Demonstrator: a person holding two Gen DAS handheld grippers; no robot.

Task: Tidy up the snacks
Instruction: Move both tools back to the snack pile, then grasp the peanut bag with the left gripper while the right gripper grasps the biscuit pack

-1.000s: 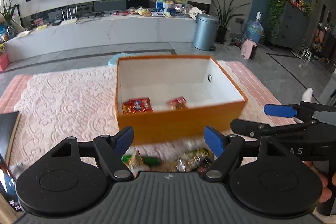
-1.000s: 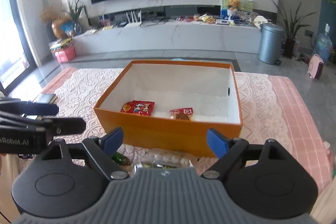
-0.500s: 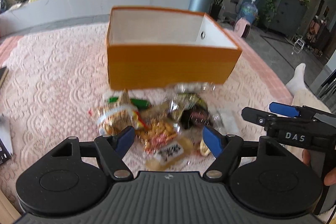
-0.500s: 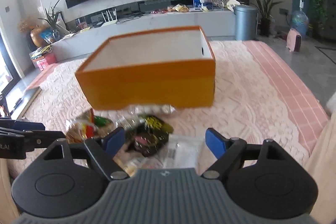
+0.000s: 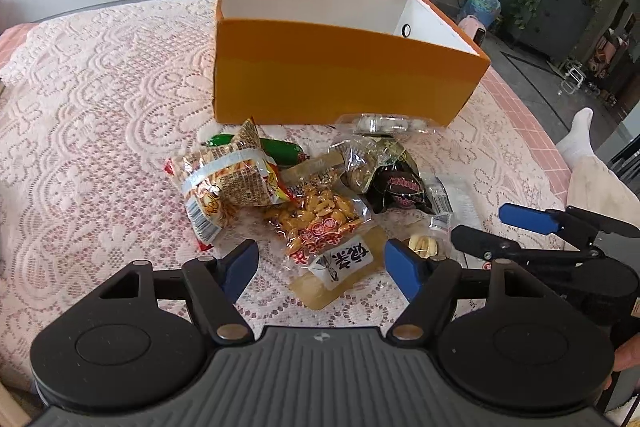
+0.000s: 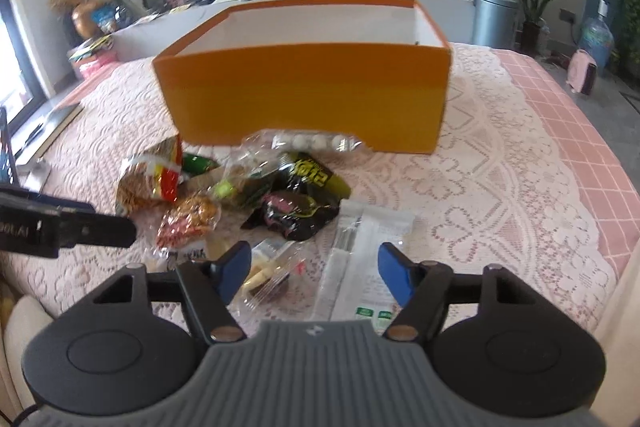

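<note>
An orange box (image 5: 340, 83) with a white inside stands on the lace cloth. In front of it lies a pile of snacks: a crinkly noodle-snack bag (image 5: 224, 183), a green sausage (image 5: 280, 147), a peanut packet (image 5: 320, 219), a black packet (image 5: 400, 187) and a clear tray of white balls (image 5: 384, 123). My left gripper (image 5: 320, 263) hangs open just above the peanut packet. My right gripper (image 6: 314, 263) is low over a clear packet (image 6: 276, 275) and a white sachet (image 6: 360, 267). Its jaws are closing, with the pads clear of both. The box floor is hidden.
A pink checked table edge (image 6: 580, 131) runs along the right. A person's leg in a white sock (image 5: 580, 143) is beside it. A dark flat device (image 6: 8, 147) lies at the left table edge. Behind the table stand a TV console and a grey bin (image 6: 494, 19).
Both grippers have come down from above the box to the snack pile in front of it. The box's inside has dropped out of sight. The right jaws have narrowed.
</note>
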